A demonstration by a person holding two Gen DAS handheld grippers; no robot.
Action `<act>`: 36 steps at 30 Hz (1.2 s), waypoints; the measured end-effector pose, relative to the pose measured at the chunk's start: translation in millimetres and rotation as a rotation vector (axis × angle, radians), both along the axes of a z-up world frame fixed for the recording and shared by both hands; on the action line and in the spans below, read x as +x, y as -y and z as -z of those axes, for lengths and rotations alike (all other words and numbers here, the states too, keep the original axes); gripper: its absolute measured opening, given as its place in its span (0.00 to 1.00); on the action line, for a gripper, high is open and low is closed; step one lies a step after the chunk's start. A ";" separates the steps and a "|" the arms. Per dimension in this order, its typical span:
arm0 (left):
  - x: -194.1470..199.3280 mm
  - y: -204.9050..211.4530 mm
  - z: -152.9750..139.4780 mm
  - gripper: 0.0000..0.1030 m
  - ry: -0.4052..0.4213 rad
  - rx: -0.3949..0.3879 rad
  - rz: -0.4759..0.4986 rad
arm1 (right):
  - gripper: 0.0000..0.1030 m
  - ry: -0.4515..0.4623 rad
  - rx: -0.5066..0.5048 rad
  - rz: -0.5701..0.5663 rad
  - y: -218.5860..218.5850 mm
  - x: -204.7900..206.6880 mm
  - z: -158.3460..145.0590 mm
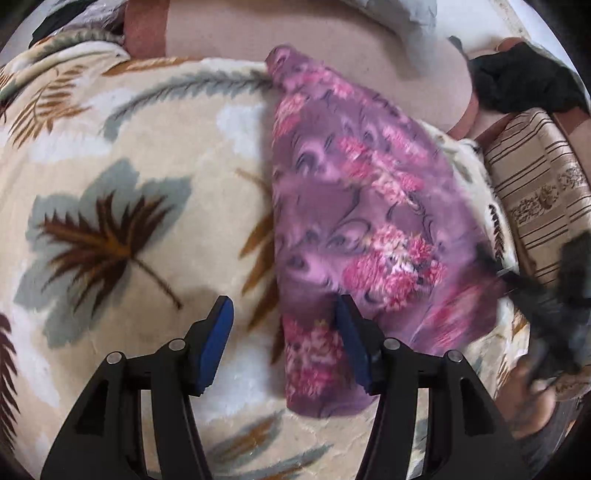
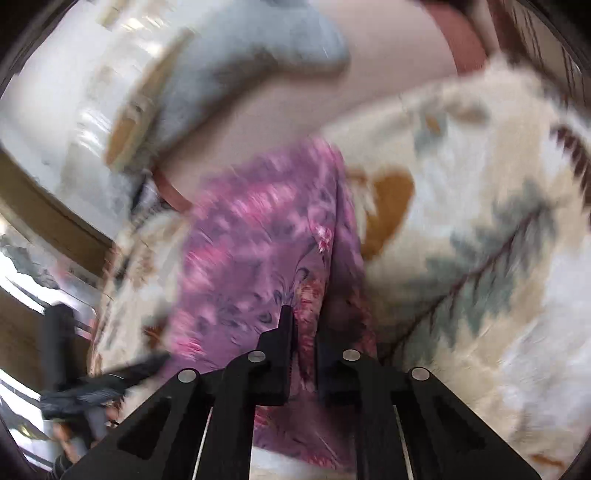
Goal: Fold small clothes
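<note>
A purple garment with pink flowers [image 1: 354, 206] lies on a cream blanket with leaf prints [image 1: 147, 184], folded into a long narrow shape. My left gripper [image 1: 284, 314] is open just above the garment's near left edge, its right finger over the cloth. My right gripper [image 2: 306, 321] is shut on a fold of the same garment [image 2: 258, 236], with cloth pinched between the fingers. The right gripper shows as a dark blur at the right of the left wrist view [image 1: 546, 295]. The right wrist view is motion-blurred.
A pinkish-beige sheet [image 1: 295, 37] lies beyond the blanket. A grey-white cloth [image 1: 417, 33] and a black cloth [image 1: 524, 85] lie at the far right. A striped brown cushion [image 1: 535, 192] sits to the right.
</note>
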State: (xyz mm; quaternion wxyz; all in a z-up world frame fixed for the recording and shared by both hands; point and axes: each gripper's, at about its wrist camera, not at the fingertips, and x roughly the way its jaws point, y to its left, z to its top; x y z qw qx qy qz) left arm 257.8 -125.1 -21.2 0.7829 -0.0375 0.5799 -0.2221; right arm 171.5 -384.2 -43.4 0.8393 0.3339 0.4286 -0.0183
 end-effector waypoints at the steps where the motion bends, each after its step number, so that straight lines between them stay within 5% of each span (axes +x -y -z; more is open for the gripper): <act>1: -2.6 -1.0 2.0 0.56 -0.011 -0.007 0.001 | 0.04 0.022 -0.014 0.031 4.1 -5.3 -6.2; 6: -12.7 -5.1 1.3 0.57 -0.030 0.026 0.012 | 0.03 -0.264 -0.141 0.034 11.0 -4.5 31.7; 9: -19.8 -17.1 -16.1 0.56 -0.009 -0.054 -0.009 | 0.16 -0.130 -0.056 0.046 9.2 -31.3 10.6; 11: -21.7 -16.2 -18.0 0.56 -0.018 -0.075 -0.017 | 0.44 -0.108 0.001 0.071 6.0 -45.0 10.6; 12: -21.8 -13.3 -16.2 0.56 -0.031 -0.076 -0.013 | 0.48 -0.127 0.019 0.072 2.6 -48.0 16.9; 14: -24.8 -6.3 -11.1 0.56 -0.050 -0.057 -0.004 | 0.17 -0.164 0.054 0.025 -5.5 -40.4 27.6; 15: -23.9 -3.4 -8.9 0.56 -0.047 -0.041 -0.002 | 0.10 -0.151 0.052 0.004 -14.6 -41.4 24.6; 20: -24.7 -9.1 8.7 0.57 -0.059 0.001 -0.026 | 0.09 0.016 0.066 0.077 -6.9 -62.9 -6.8; 24: -28.6 -11.4 -1.2 0.57 -0.052 0.036 -0.004 | 0.12 -0.211 0.026 0.042 -7.7 -57.6 36.2; 26: -31.0 -18.5 -14.4 0.55 -0.034 -0.009 -0.016 | 0.22 -0.206 -0.007 0.079 -6.1 -59.9 22.3; 29: -29.5 -17.4 -36.5 0.55 -0.005 -0.100 -0.039 | 0.29 -0.022 -0.026 0.133 -7.0 -62.6 -20.7; 32: -26.0 0.0 -41.6 0.56 0.016 -0.120 -0.020 | 0.33 0.083 -0.015 0.050 -27.0 -42.9 -36.1; 34: -25.0 12.8 -27.2 0.56 0.011 -0.062 -0.019 | 0.33 0.083 -0.023 0.007 -39.7 -34.5 -24.4; 36: -19.3 17.1 -2.7 0.56 -0.038 -0.006 -0.019 | 0.30 -0.038 -0.039 -0.057 -52.1 -19.5 14.7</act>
